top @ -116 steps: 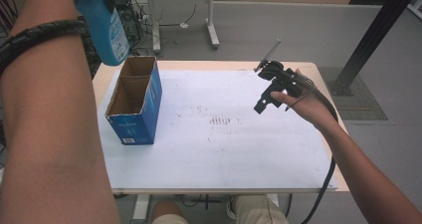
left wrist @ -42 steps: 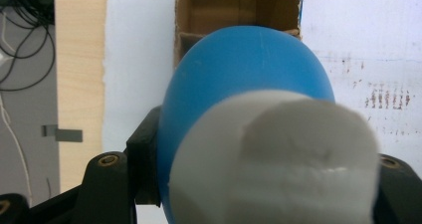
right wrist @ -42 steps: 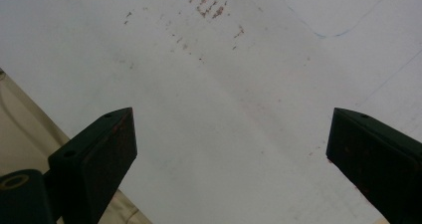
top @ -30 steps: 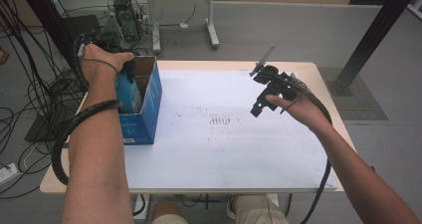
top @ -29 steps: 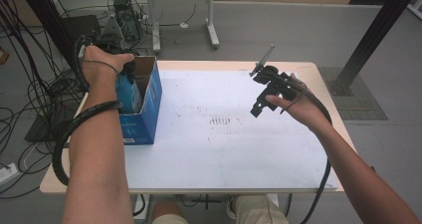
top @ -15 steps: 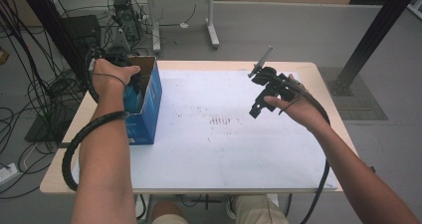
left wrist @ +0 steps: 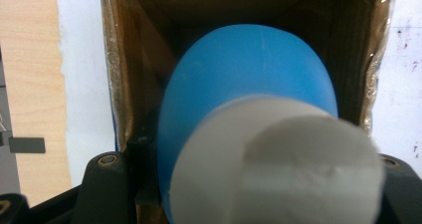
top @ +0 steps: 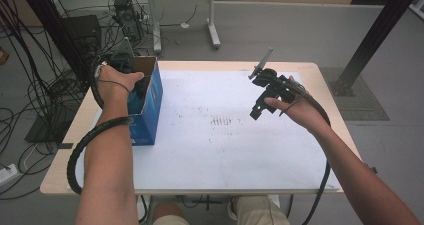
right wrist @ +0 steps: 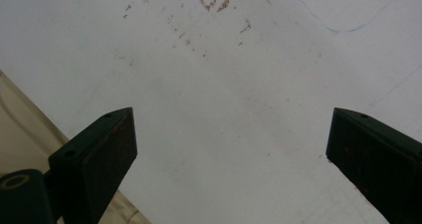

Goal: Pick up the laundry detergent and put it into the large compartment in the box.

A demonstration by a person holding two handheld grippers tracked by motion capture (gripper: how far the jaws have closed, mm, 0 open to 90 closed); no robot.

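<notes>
A wooden table carries a big white sheet that covers most of its top. The sheet has small brown marks near its middle.

Everything here is placed from the blue cardboard box. The box stands at the left edge of the white sheet with its top open. In the left gripper view the inside walls of the box are plain brown card.

A blue bottle with a white cap is partly down inside the box. It points bottom first into the opening, and the cap end is nearest the camera. The cap looks blurry because it is so close. How deep the bottle goes, and what lies under it on the floor of the box, is hidden by the bottle itself.

The left gripper is at the top of the box, in the person's left hand. Its jaws are closed tight on the blue bottle, one on each side. From the high view the hand and the box wall cover most of the gripper and the bottle.

The right gripper is well to the right of the box, above the white sheet, in the person's right hand. Its jaws stand wide apart with nothing between them. In the right gripper view just the sheet lies below them.

A thick black cable curls around the left forearm, just in front of the box.
</notes>
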